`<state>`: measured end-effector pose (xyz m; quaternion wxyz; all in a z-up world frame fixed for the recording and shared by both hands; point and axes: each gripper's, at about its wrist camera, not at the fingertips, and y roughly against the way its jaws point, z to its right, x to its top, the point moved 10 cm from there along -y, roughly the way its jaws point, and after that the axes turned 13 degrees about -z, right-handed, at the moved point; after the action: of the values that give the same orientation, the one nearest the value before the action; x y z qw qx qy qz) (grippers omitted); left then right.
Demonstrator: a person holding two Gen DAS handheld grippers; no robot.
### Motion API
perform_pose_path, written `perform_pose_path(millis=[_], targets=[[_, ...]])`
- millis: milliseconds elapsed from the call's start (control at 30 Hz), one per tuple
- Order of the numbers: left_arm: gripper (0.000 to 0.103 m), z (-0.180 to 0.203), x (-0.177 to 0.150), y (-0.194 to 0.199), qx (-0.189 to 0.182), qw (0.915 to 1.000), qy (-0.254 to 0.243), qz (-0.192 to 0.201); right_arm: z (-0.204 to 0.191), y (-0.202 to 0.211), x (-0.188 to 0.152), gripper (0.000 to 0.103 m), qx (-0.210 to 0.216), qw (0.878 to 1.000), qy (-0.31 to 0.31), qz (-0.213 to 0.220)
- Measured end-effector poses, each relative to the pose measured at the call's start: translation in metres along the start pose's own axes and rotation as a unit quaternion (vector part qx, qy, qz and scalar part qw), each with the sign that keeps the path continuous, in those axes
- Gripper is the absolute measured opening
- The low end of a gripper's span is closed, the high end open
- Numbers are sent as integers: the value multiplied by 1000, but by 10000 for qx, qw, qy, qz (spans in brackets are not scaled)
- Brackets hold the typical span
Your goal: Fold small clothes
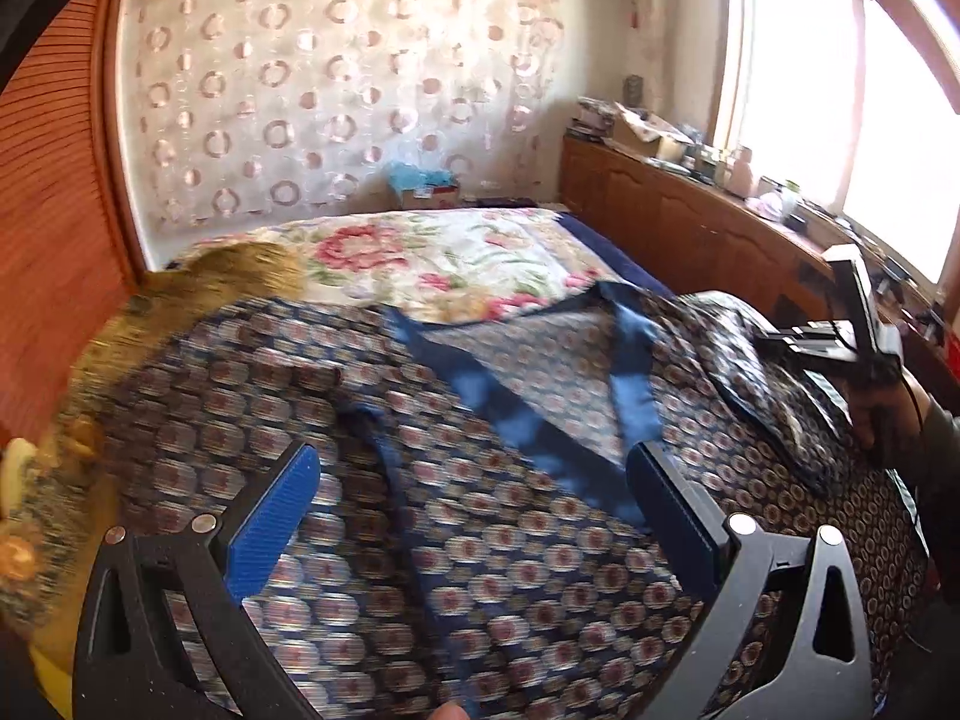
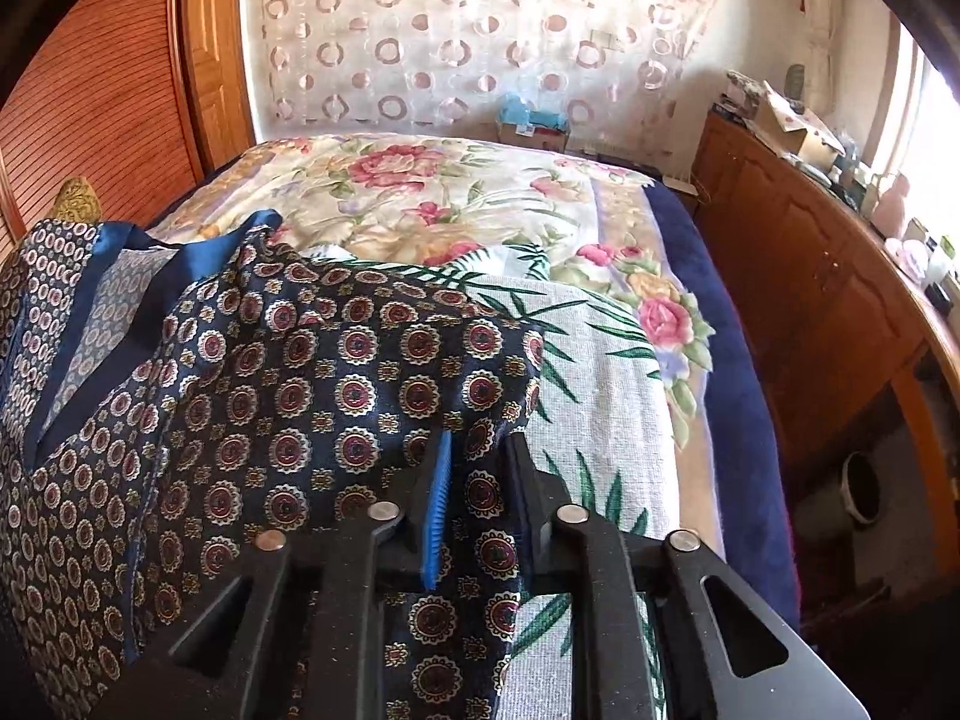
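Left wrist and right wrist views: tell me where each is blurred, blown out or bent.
Left wrist view: the patterned garment is motion-smeared, the window is blown white, and the edges are fisheye-curved. Right wrist view: the garment print is sharp, window glare is only at the right edge, and the cabinet bows.

A bedroom in a home: a bed (image 2: 690, 240) under a flowered blanket (image 2: 420, 192), a circle-patterned curtain (image 1: 336, 90) across the far wall, a long wooden cabinet (image 1: 672, 216) cluttered with household odds beneath a sunny window (image 1: 798, 90).
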<state>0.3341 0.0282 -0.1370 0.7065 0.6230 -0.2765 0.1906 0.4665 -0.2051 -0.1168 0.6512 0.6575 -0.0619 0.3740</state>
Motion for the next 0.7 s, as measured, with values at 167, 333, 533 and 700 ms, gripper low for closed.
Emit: perform_pose_path(millis=[167, 333, 533, 700], targets=[[98, -43, 12, 25, 225, 9995, 193, 73, 5, 2, 0, 17, 65, 10000, -24, -2], [75, -84, 21, 34, 651, 9974, 310, 42, 8, 2, 1, 17, 184, 9998, -78, -3], [51, -133, 12, 11, 932, 9931, 573, -414, 10, 2, 1, 17, 188, 9998, -69, 9], [42, -160, -6, -14, 812, 9893, 863, -851, 9, 2, 1, 17, 193, 9998, -73, 10]])
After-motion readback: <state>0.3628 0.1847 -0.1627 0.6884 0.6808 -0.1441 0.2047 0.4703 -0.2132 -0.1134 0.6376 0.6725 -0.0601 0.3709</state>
